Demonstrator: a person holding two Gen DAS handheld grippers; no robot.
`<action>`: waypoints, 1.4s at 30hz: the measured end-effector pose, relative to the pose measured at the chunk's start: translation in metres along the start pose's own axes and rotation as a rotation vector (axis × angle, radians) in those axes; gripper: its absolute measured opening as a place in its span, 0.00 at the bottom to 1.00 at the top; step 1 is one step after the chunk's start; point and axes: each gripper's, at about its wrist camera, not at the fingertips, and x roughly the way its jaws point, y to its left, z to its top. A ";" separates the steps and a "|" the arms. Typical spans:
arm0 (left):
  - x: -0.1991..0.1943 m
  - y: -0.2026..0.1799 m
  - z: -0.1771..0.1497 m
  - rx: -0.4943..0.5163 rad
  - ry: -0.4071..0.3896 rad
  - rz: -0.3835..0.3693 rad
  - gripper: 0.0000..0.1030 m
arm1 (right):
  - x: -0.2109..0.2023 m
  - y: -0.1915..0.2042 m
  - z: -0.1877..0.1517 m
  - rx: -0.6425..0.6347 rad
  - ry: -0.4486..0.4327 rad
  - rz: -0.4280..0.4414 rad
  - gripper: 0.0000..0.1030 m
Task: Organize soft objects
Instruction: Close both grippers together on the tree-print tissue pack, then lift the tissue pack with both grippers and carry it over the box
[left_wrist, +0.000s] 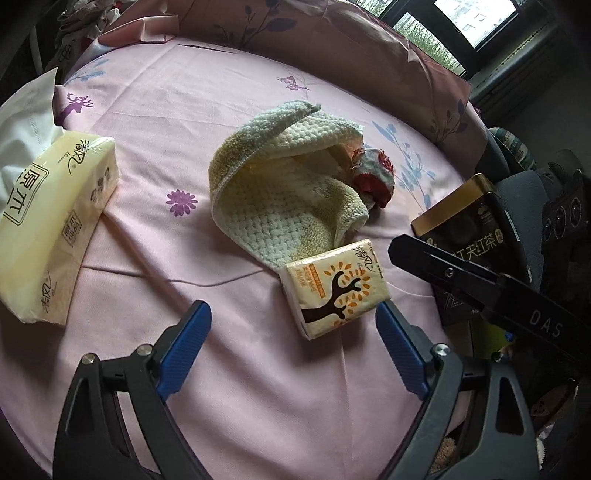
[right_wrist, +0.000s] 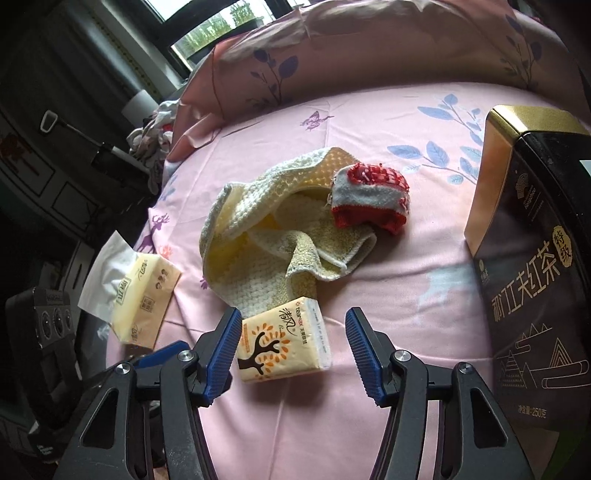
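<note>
Left gripper (left_wrist: 293, 328) agape over the pink bedsheet (left_wrist: 147, 155), nothing clamped. Small tissue pack (left_wrist: 334, 291) at one o'clock from the gap, just inside the right pad (left_wrist: 400, 350), apart from the left pad; long axis tilted roughly eleven to five. Crumpled cream towel (left_wrist: 280, 188) at twelve beyond it, one corner touching the pack; red-and-grey sock (left_wrist: 373, 177) at the towel's three o'clock. Large tissue pack (left_wrist: 48, 221) well off at nine, black tea tin (left_wrist: 476, 229) at three.

Right gripper (right_wrist: 291, 350) also parted and empty. Same small tissue pack (right_wrist: 282, 339) between the pads, hard against the left pad (right_wrist: 219, 354), clear of the right; long axis near twelve to six, slightly leaning. Towel (right_wrist: 266, 240) at twelve, sock (right_wrist: 369, 203) at one, tea tin (right_wrist: 528, 277) at three. Probably the nearer, better-centred hand for pinching the pack. Both pitched steeply downward toward the bed.
</note>
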 end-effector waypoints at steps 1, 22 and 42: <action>0.005 -0.002 -0.001 0.002 0.017 0.010 0.81 | 0.004 -0.001 0.000 0.010 0.014 0.013 0.53; -0.058 -0.077 -0.014 0.194 -0.268 -0.036 0.40 | -0.070 0.016 -0.003 -0.075 -0.187 0.021 0.37; -0.013 -0.319 -0.022 0.715 -0.268 -0.159 0.42 | -0.218 -0.179 -0.042 0.428 -0.649 0.000 0.37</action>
